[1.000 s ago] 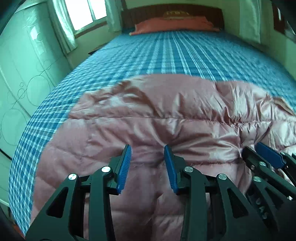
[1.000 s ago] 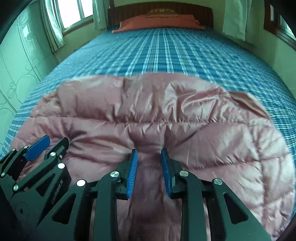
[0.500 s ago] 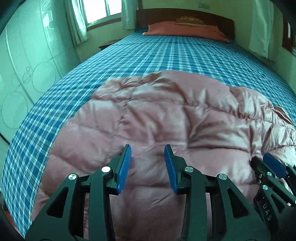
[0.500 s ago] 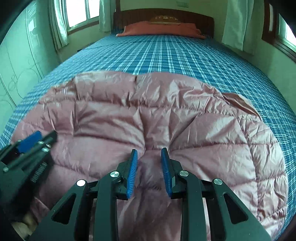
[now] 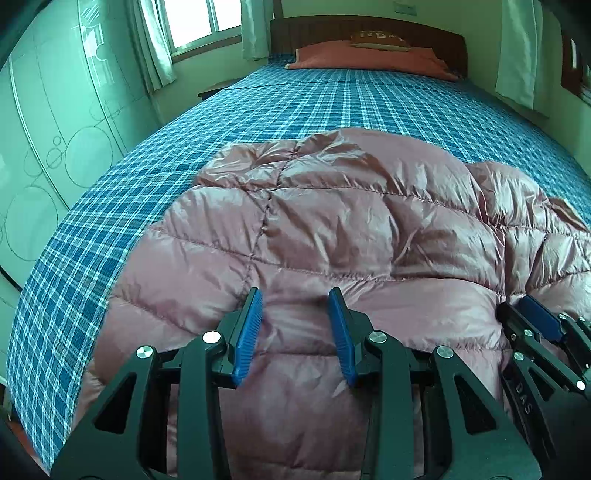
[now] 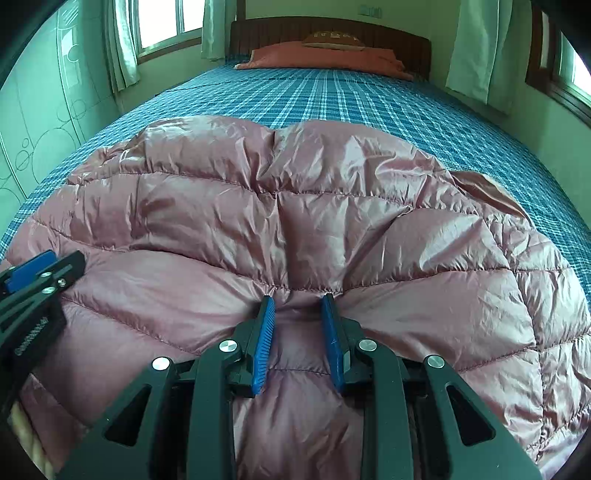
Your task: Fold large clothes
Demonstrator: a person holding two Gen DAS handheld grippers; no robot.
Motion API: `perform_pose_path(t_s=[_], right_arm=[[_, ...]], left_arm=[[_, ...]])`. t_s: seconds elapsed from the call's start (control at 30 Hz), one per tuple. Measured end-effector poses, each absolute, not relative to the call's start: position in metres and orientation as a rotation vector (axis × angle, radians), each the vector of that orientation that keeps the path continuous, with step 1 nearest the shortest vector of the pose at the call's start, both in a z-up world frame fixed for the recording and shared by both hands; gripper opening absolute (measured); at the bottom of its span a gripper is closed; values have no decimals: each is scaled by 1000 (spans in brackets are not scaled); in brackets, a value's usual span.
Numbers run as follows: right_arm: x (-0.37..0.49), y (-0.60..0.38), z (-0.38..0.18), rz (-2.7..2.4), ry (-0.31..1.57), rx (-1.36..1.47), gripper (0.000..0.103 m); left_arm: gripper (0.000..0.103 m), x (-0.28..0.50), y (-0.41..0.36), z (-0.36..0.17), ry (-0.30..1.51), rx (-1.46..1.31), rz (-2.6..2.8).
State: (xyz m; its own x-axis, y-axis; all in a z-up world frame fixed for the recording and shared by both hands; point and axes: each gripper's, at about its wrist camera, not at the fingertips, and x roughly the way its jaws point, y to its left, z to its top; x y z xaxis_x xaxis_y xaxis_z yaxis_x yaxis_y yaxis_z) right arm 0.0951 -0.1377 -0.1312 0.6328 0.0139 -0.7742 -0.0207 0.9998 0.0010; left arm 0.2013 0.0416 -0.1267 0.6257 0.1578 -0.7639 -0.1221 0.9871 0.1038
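Note:
A pink quilted down jacket (image 5: 332,229) lies on the blue plaid bed; it also fills the right wrist view (image 6: 295,221). My left gripper (image 5: 295,306) has its jaws apart with puffy jacket fabric bulging between the blue pads. My right gripper (image 6: 298,310) has its jaws closer together and pinches a fold of the jacket's near edge, with creases fanning out from it. The right gripper (image 5: 539,325) shows at the lower right of the left wrist view. The left gripper (image 6: 33,273) shows at the left edge of the right wrist view.
The bed (image 5: 332,103) with its blue plaid cover stretches away to an orange pillow (image 5: 369,59) and a dark headboard (image 6: 332,33). A pale wardrobe (image 5: 55,147) stands along the left. Curtained windows are at the back left and right.
Both grippers have pulled back and up with the jacket's near edge; the jacket's far part has bunched toward me and more bed shows. Jaw gaps look unchanged.

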Motion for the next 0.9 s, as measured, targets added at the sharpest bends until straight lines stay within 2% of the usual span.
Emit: perform_pose_path(t_s=[0.1, 0.2, 0.33, 0.57, 0.73, 0.8, 0.83, 0.9], right_arm=[[90, -135, -133, 15, 878, -14, 27], [89, -134, -133, 15, 873, -17, 27], [87, -132, -133, 13, 865, -18, 27], [84, -131, -133, 12, 858, -17, 27], [84, -132, -133, 13, 857, -16, 27], [84, -132, -133, 12, 857, -17, 27], [84, -132, -133, 12, 857, -17, 27], [84, -132, -133, 12, 856, -17, 27]], left_arm=[[37, 195, 58, -120, 884, -6, 161], [52, 191, 85, -109, 877, -76, 200], [58, 184, 139, -101, 871, -242, 227], [61, 187, 211, -134, 948, -686, 151], [71, 197, 207, -157, 976, -825, 41], [71, 200, 203, -156, 970, -811, 6], [66, 202, 200, -156, 968, -833, -51], [65, 205, 194, -161, 982, -898, -118]])
